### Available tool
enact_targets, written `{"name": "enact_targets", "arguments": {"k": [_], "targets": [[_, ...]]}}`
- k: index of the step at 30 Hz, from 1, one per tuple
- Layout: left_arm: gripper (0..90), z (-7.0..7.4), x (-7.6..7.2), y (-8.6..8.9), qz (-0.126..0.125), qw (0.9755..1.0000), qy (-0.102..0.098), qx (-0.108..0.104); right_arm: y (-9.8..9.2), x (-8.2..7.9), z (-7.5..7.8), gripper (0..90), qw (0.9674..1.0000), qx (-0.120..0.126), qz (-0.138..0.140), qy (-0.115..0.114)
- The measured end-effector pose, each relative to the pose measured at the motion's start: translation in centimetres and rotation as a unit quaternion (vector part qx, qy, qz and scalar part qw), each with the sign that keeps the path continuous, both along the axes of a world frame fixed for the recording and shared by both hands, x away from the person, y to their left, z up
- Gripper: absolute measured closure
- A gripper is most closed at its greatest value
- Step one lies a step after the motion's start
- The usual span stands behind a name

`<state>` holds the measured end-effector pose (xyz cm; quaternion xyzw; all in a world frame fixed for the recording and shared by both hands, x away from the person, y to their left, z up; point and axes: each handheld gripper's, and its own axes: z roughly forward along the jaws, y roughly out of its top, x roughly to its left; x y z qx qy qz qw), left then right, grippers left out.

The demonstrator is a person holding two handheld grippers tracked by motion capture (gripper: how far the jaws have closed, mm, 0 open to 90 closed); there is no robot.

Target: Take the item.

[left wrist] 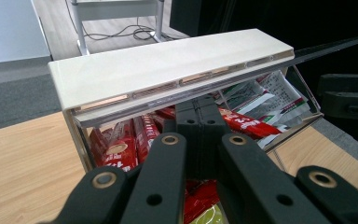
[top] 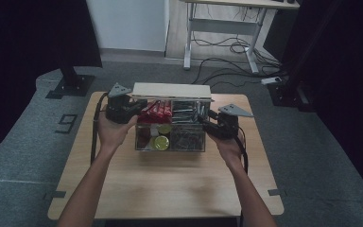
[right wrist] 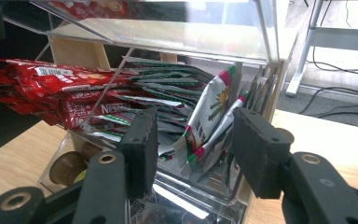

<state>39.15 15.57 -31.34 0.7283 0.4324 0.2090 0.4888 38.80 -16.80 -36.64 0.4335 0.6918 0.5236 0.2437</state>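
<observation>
High view: we see the box point(top: 170, 124) mid-desk point(top: 170, 184), lid point(top: 171, 91) raised, between both hand-held grippers. Left hand-held gripper point(left wrist: 198, 122) view: jaws closed under the lid, nothing visibly gripped. Right hand-held gripper point(right wrist: 193, 147) view: jaws half open around green sachets point(right wrist: 209, 116), not pressing them.

Clear glossy plastic box point(top: 170, 142), matt wooden table point(top: 170, 184), shiny foil sachets point(right wrist: 209, 112).

"Nescafé" on a red sachet point(right wrist: 103, 110) in the clear organizer box point(right wrist: 270, 42); other print illegible
</observation>
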Motion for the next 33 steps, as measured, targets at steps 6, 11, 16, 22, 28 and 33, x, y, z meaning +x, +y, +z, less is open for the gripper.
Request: {"name": "enact_targets", "arguments": {"k": [6, 11, 16, 22, 28, 33], "targets": [[90.0, -0.1, 0.1, -0.1, -0.001, 1.0000, 0.000, -0.001, 0.4, 0.5, -0.1, 51.6, 1.0000, -0.002, 0.001, 0.001], [90.0, -0.1, 0.1, -0.1, -0.001, 1.0000, 0.000, 0.000, 0.7, 0.8, -0.2, 52.5, 1.0000, -0.007, 0.000, 0.002], [90.0, 0.0, 0.1, -0.1, 0.000, 1.0000, 0.000, -0.001, 1.0, 1.2, -0.2, 54.0, 0.9999, -0.012, -0.004, 0.002], [90.0, 0.0, 0.1, -0.1, -0.001, 1.0000, 0.001, -0.001, 1.5, 1.6, -0.3, 56.4, 0.9996, -0.025, -0.014, 0.002], [90.0, -0.1, 0.1, 0.0, -0.002, 1.0000, 0.001, -0.002, 1.6, 2.0, -0.6, 57.9, 0.9994, -0.029, -0.020, 0.004], [90.0, -0.1, 0.1, 0.0, -0.002, 1.0000, 0.001, -0.002, 2.1, 2.1, -0.6, 60.1, 0.9987, -0.045, -0.026, 0.001]]}}
